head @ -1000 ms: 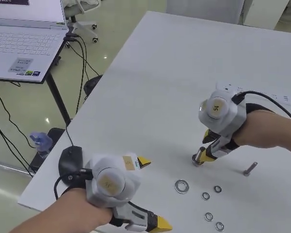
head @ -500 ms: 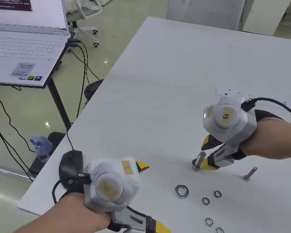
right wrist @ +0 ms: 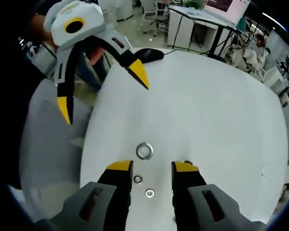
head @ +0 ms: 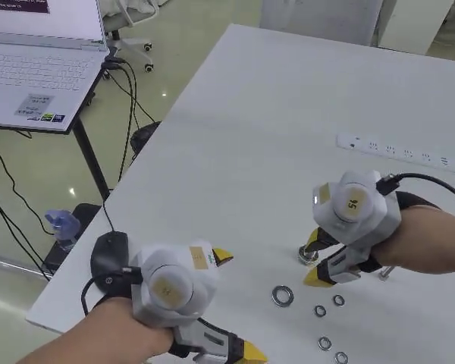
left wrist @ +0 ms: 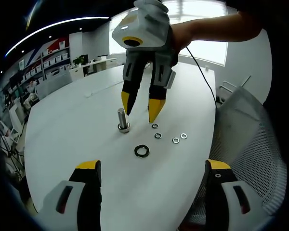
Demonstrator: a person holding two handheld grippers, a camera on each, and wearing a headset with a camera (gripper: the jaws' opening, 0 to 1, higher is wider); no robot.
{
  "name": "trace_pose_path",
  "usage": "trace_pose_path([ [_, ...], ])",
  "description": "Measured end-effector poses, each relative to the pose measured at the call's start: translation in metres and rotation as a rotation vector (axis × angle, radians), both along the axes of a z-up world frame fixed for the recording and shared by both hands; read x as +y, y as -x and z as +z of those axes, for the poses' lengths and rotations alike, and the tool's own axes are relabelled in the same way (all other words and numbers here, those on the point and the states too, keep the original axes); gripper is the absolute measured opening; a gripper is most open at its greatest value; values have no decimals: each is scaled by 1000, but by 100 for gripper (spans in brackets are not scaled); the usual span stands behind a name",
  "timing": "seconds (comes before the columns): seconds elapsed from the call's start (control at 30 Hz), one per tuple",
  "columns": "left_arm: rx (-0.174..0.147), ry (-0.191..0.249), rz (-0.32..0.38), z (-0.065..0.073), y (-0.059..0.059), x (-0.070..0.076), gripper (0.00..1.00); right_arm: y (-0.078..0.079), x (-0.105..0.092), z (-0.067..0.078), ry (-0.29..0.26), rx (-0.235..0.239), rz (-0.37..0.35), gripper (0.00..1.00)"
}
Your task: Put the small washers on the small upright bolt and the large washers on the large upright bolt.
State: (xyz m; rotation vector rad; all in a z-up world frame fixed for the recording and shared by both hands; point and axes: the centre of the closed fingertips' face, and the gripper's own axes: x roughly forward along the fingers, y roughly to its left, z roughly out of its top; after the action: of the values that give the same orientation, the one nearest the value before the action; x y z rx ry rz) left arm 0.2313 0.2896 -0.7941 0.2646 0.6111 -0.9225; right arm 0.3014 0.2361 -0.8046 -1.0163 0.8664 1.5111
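The large bolt (head: 307, 254) (left wrist: 122, 119) stands upright on the white table (head: 243, 152). My right gripper (head: 313, 258) (right wrist: 152, 166) is open, its yellow fingertips just off the bolt, nothing between them. A large washer (head: 282, 295) (left wrist: 141, 150) (right wrist: 144, 150) lies flat nearer to me. Several small washers (head: 319, 311) (left wrist: 158, 135) (right wrist: 137, 179) lie to its right. The small bolt (head: 384, 271) lies on its side, mostly hidden behind the right hand. My left gripper (head: 239, 303) (left wrist: 153, 166) hovers wide open near the table's front edge, holding nothing.
A white power strip (head: 398, 152) lies at the back right of the table. A black mouse (head: 110, 254) sits by the table's left edge. An open laptop (head: 38, 68) stands on a separate desk to the left, with cables hanging below it.
The right gripper was shut on the large bolt; its jaws have opened and drawn slightly back, leaving the bolt standing upright. The left gripper has hardly moved.
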Motion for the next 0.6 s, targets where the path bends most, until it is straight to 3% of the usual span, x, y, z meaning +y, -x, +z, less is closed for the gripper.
trace_pose_path([
  [0.2,-3,1,-1,2,0,0,89,10,3,-9,-3,10,3,33],
  [0.47,1,2,3,-2,2,1,89,19,8,-32,-5,15,7,34],
  [0.6,2,3,4,-2,2,0,89,22,9,-44,12,-7,32,34],
])
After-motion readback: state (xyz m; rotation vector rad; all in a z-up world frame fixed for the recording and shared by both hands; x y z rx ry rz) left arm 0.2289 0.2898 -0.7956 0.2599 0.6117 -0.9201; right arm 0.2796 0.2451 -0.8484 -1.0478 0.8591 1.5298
